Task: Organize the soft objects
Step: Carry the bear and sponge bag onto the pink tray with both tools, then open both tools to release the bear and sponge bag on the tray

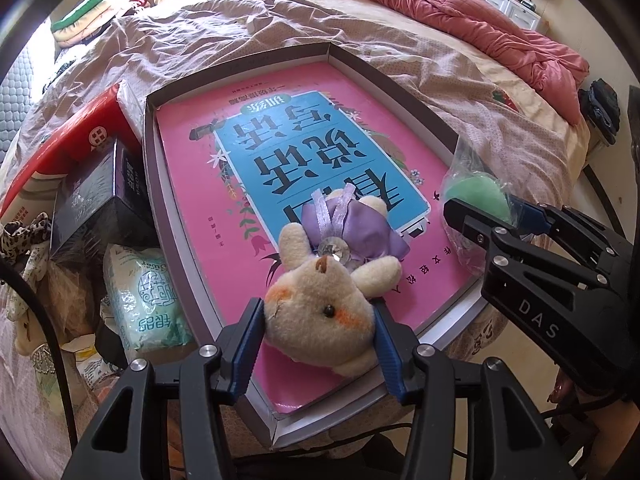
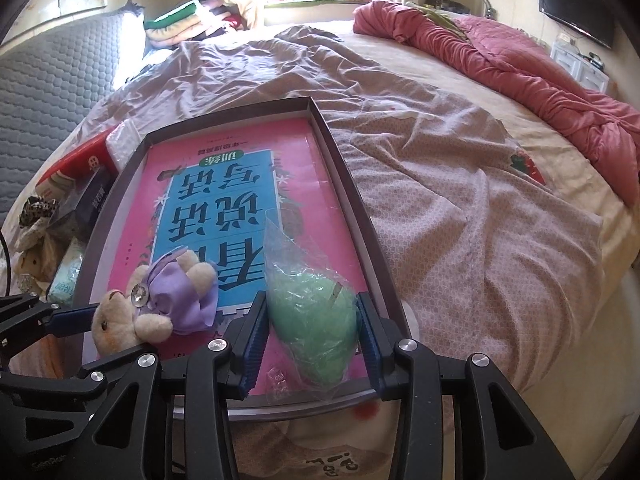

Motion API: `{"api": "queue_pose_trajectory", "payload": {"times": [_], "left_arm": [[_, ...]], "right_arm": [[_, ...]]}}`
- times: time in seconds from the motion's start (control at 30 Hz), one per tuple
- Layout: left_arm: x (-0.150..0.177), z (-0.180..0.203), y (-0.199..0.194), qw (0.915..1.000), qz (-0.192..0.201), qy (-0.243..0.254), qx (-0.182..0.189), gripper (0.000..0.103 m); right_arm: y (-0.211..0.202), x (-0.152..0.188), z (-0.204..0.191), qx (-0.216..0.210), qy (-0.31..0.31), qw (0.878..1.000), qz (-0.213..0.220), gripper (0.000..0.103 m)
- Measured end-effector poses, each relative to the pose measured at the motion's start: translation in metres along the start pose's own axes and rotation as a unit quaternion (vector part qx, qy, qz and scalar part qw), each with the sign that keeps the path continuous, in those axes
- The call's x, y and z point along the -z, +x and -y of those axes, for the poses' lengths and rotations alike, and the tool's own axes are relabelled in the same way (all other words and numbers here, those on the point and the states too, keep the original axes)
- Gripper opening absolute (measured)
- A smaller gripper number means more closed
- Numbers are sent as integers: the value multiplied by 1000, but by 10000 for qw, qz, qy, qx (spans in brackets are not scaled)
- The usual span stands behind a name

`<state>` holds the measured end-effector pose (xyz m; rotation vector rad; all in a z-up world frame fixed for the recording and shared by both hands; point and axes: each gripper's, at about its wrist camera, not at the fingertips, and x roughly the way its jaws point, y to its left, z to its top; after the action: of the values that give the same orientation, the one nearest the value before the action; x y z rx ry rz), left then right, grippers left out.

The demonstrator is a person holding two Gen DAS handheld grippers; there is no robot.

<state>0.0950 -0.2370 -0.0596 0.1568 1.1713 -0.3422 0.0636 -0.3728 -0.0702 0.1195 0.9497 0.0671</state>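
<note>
A cream teddy bear [image 1: 336, 240] in a purple dress lies on a pink and blue book [image 1: 280, 152] inside a shallow grey box [image 1: 151, 184] on the bed. My left gripper [image 1: 318, 314] is shut on the bear's head, a blue pad pressing each side. A green soft lump in a clear plastic bag [image 2: 320, 332] rests at the box's near right corner, and my right gripper [image 2: 312, 322] is shut on it. The right gripper [image 1: 486, 210] also shows at the right of the left wrist view. In the right wrist view, the left gripper [image 2: 108, 334] is at the lower left with the bear [image 2: 176, 292].
Left of the grey box [image 2: 348, 184] are a red carton [image 1: 80, 136], a dark box [image 1: 96, 200], a tissue pack [image 1: 148, 300] and a leopard-print cloth [image 1: 24, 236]. A crumpled pink quilt [image 2: 520, 72] lies at the far right of the wrinkled bedsheet [image 2: 460, 200].
</note>
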Motion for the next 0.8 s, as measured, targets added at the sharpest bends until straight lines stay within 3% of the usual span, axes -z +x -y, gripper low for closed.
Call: {"api": "queue_pose_trajectory", "payload": {"times": [0.5, 0.8], "left_arm": [[1, 0, 0, 9999, -77, -24, -60, 53], [2, -4, -10, 9999, 16, -109, -86, 54]], "right_arm": [[-1, 0, 1, -4, 75, 10000, -17, 45], [-7, -2, -4, 41, 19, 10000, 65, 53]]}}
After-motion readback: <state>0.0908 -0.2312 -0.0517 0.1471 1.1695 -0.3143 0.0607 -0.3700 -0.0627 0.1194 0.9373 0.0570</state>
